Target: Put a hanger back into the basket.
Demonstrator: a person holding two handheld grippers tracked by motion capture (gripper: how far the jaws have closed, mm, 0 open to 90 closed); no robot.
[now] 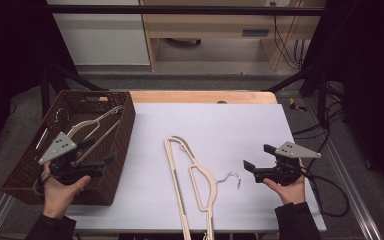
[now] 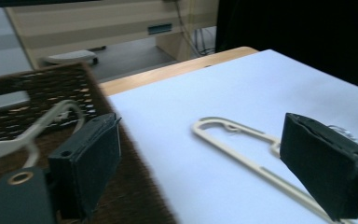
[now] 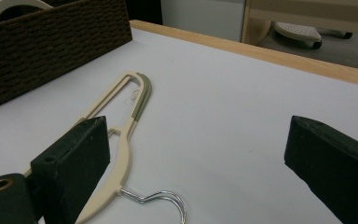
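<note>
We take the dark brown woven wicker basket [image 1: 122, 131] as our landmark. The cream plastic clothes hanger with a chrome wire hook [image 1: 192, 176] lies flat on the white table covering [image 1: 230, 125], to the right of the basket and apart from it, its hook turned away from the basket toward the right gripper [image 1: 252, 161]. A second cream hanger [image 1: 87, 127] rests inside the basket, leaning across its interior.

The right gripper hangs further right of the basket than the flat hanger, just beyond the hook; its jaws stand wide apart with nothing between them. In the right gripper view the hanger [image 3: 121, 135] lies ahead of the jaws, so we judge this gripper is lined up to take it by the hook end.

The left gripper [image 1: 111, 161] hovers over the basket's near right wall, jaws likewise spread wide and empty. In the left gripper view the hanger [image 2: 242, 151] sits ahead, beyond the basket [image 2: 51, 93]. We judge the left is placed to receive or steady the hanger at the basket side
</note>
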